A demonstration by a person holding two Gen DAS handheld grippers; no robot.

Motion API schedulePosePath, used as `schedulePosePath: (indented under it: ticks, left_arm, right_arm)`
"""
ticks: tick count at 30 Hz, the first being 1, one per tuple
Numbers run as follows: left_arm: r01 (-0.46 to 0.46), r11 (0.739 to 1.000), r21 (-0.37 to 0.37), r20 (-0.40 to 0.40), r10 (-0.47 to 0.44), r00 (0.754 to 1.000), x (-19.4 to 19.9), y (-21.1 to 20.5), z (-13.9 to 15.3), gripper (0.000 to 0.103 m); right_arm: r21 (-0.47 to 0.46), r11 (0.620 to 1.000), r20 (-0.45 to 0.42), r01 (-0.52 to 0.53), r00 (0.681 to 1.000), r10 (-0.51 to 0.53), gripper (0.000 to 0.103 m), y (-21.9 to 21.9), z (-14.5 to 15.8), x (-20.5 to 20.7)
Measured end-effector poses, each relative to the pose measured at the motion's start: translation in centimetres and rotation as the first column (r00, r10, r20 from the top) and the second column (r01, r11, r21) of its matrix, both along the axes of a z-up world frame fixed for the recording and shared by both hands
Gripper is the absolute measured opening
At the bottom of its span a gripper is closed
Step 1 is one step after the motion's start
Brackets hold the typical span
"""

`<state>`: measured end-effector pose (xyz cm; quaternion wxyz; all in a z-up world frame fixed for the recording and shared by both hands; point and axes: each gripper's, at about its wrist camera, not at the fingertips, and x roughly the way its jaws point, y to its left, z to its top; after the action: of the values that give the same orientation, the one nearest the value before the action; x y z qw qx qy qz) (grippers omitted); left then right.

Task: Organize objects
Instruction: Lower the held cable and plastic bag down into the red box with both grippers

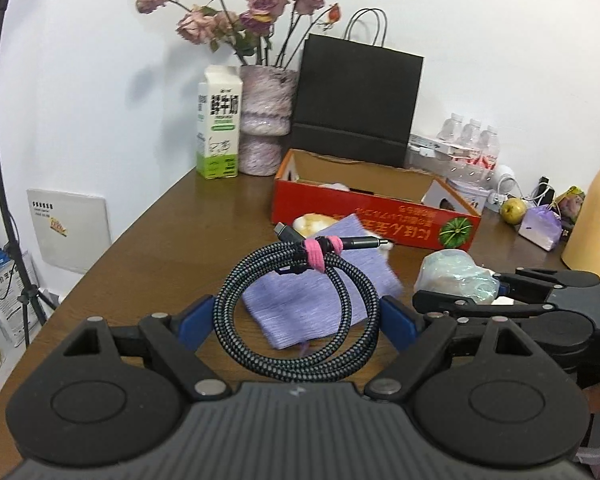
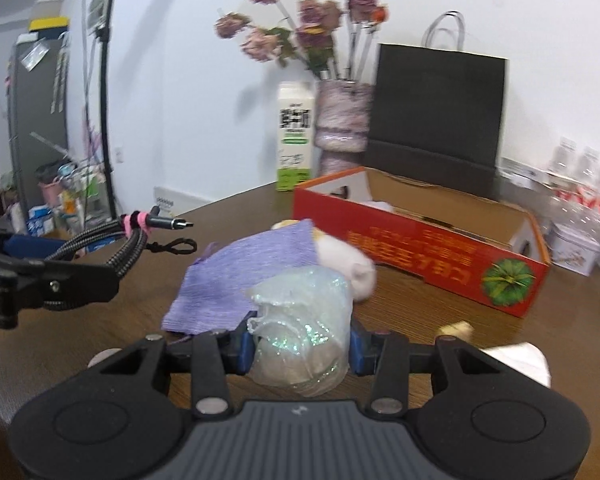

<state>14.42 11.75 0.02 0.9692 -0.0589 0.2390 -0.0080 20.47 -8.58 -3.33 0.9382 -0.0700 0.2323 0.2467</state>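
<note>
gripping the coiled cable [image 1: 296, 312], left gripper [image 1: 296, 322]; right gripper [image 2: 300, 346] clamps glittery pouch [image 2: 302, 328].

Both handheld grippers: ribbed grey housing, black round-hubbed linkage arms with silver pivot pins, and blue-padded fingers [image 1: 398, 322] at the tips.

Braided, matt cable [image 1: 296, 312] tied with fuzzy pink band [image 1: 318, 252]. Ribbed lilac cloth [image 1: 320, 288] at 12 o'clock. Crinkly, glittery clear wrap [image 2: 302, 336]. Glossy wooden table [image 1: 172, 248]. Printed cardboard box [image 1: 374, 210]; matt black paper bag [image 1: 356, 102].
</note>
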Motion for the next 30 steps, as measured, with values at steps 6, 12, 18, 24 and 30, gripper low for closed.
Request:
schedulePosePath:
  ticks: [6, 12, 18, 24, 30]
  left_arm:
    - [0.018, 1.0, 0.01, 0.017, -0.018, 1.0, 1.2, -1.8, 0.6, 0.088]
    - [0.024, 0.999, 0.027, 0.05, -0.025, 0.998, 3.4, -3.0, 1.7, 0.088]
    - [0.029, 0.999, 0.033, 0.092, -0.032, 0.995, 6.5, -3.7, 3.4, 0.088]
    - [0.027, 0.999, 0.036, 0.123, -0.032, 0.992, 9.9, -4.2, 4.8, 0.088]
    - [0.022, 1.0, 0.022, 0.136, -0.025, 0.99, 13.8, -4.4, 5.6, 0.088]
  right_arm:
    - [0.043, 0.997, 0.002, 0.064, 0.998, -0.064, 0.042, -1.9, 0.9, 0.0]
    - [0.062, 0.992, 0.02, 0.108, 0.994, -0.109, 0.042, -2.4, 2.2, 1.2]
    - [0.068, 0.987, 0.045, 0.144, 0.988, -0.147, 0.042, -2.2, 3.7, 3.5]
    - [0.096, 0.979, 0.048, 0.182, 0.981, -0.187, 0.042, -2.3, 4.5, 6.7]
    - [0.133, 0.967, 0.045, 0.219, 0.973, -0.227, 0.042, -2.7, 4.8, 10.0]
